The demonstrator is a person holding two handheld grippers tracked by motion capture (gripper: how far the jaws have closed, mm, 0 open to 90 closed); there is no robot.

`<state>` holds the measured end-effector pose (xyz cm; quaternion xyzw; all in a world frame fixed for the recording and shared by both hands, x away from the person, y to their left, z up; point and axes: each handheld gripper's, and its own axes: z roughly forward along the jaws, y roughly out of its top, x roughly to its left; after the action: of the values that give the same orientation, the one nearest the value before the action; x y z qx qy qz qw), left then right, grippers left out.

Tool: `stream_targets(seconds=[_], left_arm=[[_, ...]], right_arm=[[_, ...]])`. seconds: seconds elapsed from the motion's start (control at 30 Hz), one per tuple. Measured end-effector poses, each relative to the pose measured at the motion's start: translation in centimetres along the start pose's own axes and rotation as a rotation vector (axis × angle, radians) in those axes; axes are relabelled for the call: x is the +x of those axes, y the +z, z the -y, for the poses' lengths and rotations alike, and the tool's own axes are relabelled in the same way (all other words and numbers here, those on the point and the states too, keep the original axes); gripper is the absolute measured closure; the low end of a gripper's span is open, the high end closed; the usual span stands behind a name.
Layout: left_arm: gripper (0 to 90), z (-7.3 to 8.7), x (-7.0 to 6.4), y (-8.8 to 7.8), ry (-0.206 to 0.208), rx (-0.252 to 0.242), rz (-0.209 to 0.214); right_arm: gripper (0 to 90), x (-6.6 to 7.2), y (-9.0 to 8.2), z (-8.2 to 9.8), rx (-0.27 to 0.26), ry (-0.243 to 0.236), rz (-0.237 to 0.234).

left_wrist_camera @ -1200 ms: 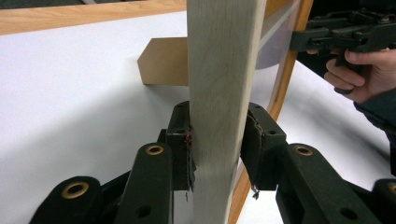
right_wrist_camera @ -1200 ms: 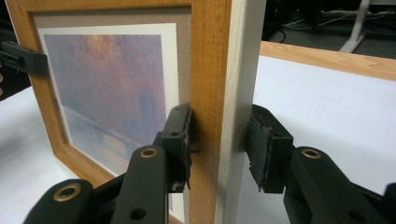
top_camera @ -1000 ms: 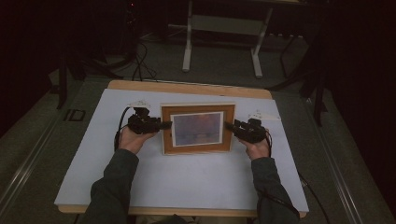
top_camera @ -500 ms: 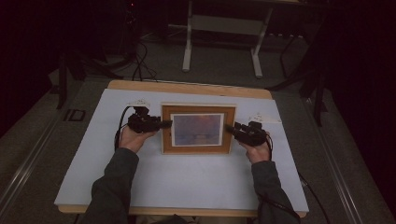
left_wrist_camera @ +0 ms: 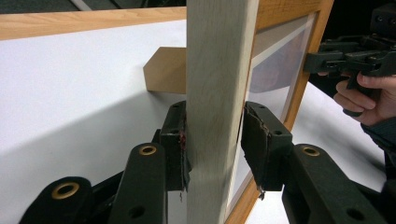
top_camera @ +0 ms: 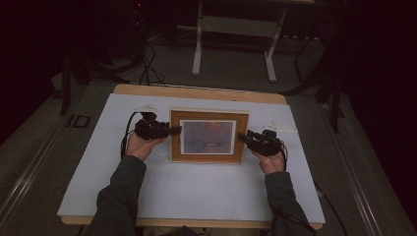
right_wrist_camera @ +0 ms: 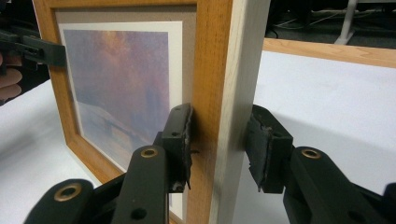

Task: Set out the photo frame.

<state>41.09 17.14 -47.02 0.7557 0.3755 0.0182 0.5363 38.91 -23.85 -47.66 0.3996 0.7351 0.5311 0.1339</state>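
Picture frame: rigid wood, glazed, fragile, likely light. Side rails sit between both grippers' jaws; left gripper loosening, right gripper part-open, gaps visible.

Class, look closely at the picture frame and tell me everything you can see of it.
The picture frame is rectangular, of orange-brown wood with paler, whitish outer edges. Behind its glazing sits a white mat around a hazy purple and orange scene. It stands upright on the white table, and a tan stand piece juts out behind it. The left gripper straddles one side rail, its jaws having just been opening, with a gap at one pad. The right gripper straddles the opposite rail, one pad touching the front.
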Motion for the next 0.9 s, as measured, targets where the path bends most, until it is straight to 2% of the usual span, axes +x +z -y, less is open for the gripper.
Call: stream_targets(seconds=[0.9], left_arm=[[61.6, -0.02, 0.09, -0.08, -0.033, -0.001, 0.0]], right_arm=[[62.2, -0.02, -0.02, 0.04, -0.002, -0.006, -0.014]])
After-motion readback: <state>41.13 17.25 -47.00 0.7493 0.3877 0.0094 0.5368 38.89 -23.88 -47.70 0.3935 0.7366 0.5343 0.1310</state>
